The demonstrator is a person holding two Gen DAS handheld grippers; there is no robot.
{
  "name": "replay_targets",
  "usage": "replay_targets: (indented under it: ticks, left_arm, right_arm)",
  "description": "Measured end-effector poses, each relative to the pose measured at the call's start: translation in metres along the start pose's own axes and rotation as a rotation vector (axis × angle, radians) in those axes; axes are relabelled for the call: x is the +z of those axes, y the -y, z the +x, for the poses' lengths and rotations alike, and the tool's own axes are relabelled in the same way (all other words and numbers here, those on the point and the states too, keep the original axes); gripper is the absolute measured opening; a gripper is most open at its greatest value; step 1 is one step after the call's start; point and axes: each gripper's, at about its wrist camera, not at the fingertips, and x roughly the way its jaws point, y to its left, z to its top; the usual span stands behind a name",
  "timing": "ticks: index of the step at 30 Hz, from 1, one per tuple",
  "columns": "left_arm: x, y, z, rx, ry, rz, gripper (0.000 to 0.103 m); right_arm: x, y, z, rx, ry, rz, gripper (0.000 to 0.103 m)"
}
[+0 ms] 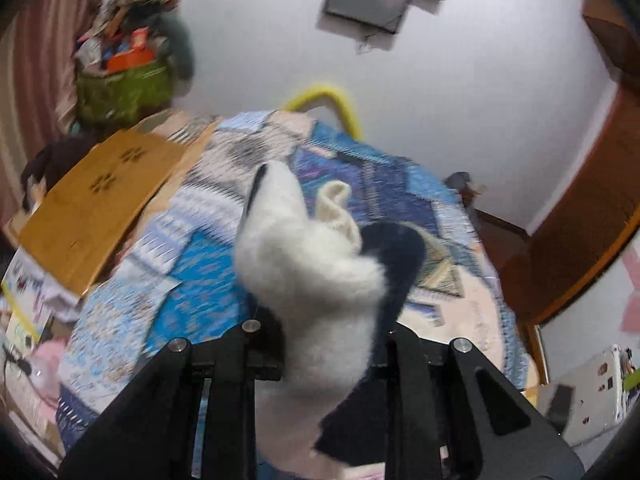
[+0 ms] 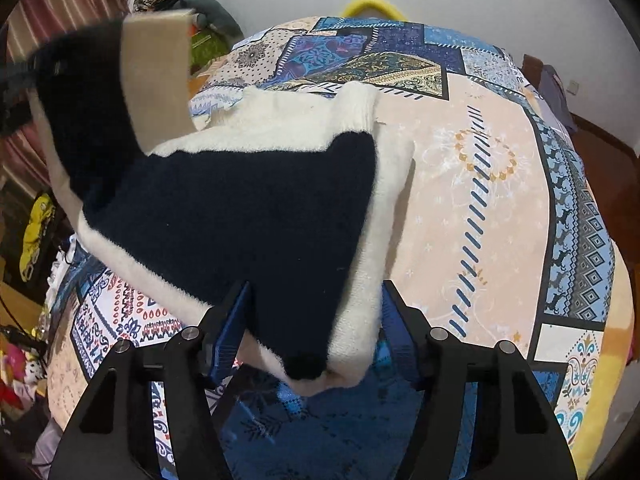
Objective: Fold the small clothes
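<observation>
A small fuzzy white and navy sweater (image 2: 240,208) hangs lifted over the patterned bed cover (image 2: 500,168). In the left wrist view the sweater (image 1: 316,276) bunches up right in front of the camera, and my left gripper (image 1: 320,344) is shut on it. In the right wrist view my right gripper (image 2: 316,320) holds a lower corner of the sweater between its blue-padded fingers (image 2: 230,328). The left gripper's end shows at the upper left, holding the far part of the sweater with its beige band (image 2: 160,76).
A wooden board (image 1: 100,208) lies at the bed's left side, with a green bag of clutter (image 1: 124,88) behind it. A yellow curved bar (image 1: 336,100) stands at the bed's far end. A wooden door (image 1: 580,220) is at the right. Clutter lines the floor at the left.
</observation>
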Motion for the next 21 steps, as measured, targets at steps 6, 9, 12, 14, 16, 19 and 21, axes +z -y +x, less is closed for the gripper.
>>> replay_targets:
  ticks: [6, 9, 12, 14, 16, 19, 21]
  left_arm:
    - [-0.004, 0.081, 0.000, -0.046, 0.043, 0.143, 0.022]
    - [-0.023, 0.109, 0.011, -0.066, 0.000, 0.220, 0.022]
    - [-0.046, 0.123, 0.023, -0.084, -0.068, 0.295, 0.022]
    - [-0.061, 0.126, 0.027, -0.104, -0.121, 0.341, 0.023]
    - [-0.073, 0.130, 0.028, -0.114, -0.160, 0.392, 0.023]
    - [-0.088, 0.134, 0.023, -0.129, -0.207, 0.452, 0.034]
    - [-0.092, 0.134, 0.014, -0.171, -0.233, 0.476, 0.051]
  right_arm:
    - [-0.001, 0.004, 0.001, 0.021, 0.004, 0.024, 0.060]
    - [-0.002, 0.005, 0.000, 0.031, 0.004, 0.028, 0.060]
    - [-0.003, 0.009, -0.006, 0.041, 0.012, 0.032, 0.060]
    - [-0.004, 0.011, -0.012, 0.046, 0.025, 0.035, 0.060]
    - [-0.005, 0.013, -0.016, 0.048, 0.040, 0.030, 0.060]
    - [-0.004, 0.016, -0.023, 0.045, 0.055, 0.030, 0.060]
    - [-0.003, 0.018, -0.026, 0.051, 0.060, 0.034, 0.060]
